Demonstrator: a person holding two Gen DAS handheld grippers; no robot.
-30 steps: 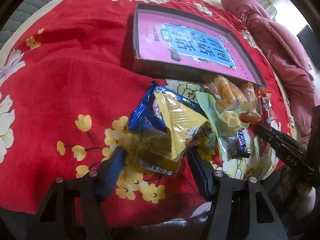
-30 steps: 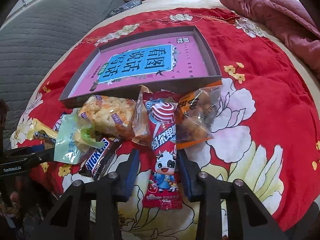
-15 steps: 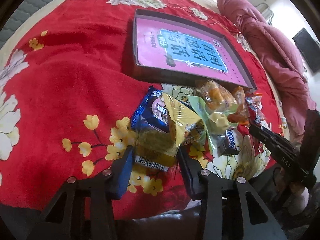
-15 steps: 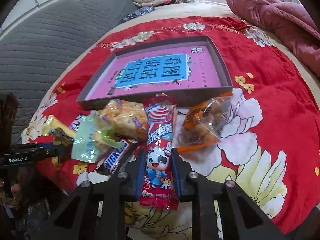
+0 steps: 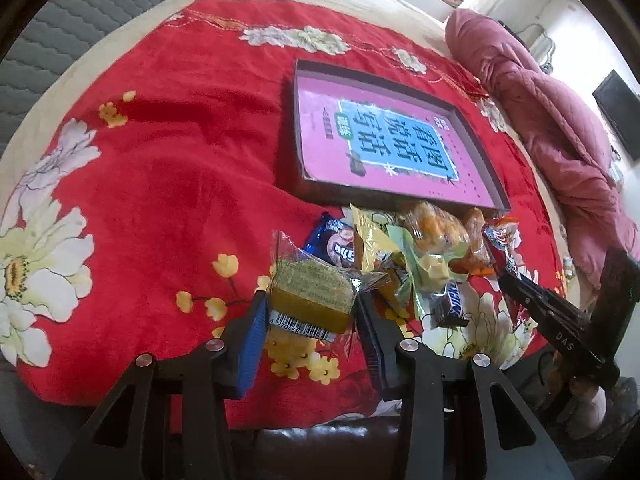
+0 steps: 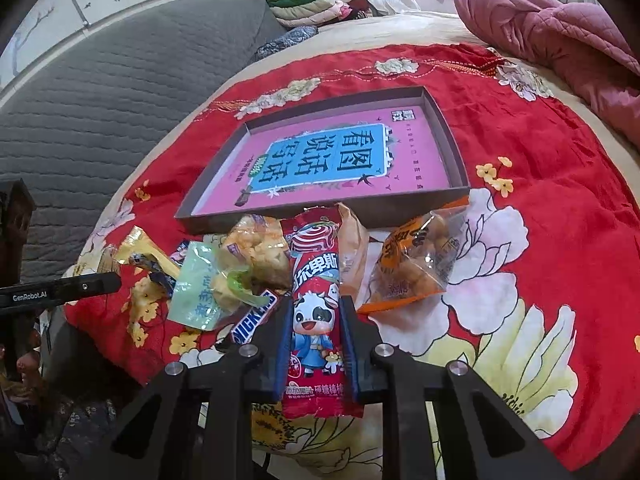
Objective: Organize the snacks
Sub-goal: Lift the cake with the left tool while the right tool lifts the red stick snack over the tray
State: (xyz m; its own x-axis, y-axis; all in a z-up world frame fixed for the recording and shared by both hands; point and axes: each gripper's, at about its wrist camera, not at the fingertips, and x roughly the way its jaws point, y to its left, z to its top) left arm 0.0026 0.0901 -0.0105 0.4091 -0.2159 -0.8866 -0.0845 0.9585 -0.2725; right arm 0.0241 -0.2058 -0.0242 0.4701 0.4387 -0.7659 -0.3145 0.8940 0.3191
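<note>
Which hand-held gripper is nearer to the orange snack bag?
Right. The right hand-held gripper, shut on the red lollipop packet, sits just beside the orange snack bag; the left hand-held gripper is across the pile.

A second ago the left gripper stood wide around the near end of the yellow-green cake packet; now its blue pads have closed onto the packet's sides and the packet sits raised, tipped up off the blue Oreo pack it had been lying over. The right gripper has likewise narrowed from a loose straddle to a pinch on the red lollipop packet. Both cameras now sit higher, showing more of the red floral blanket.
</note>
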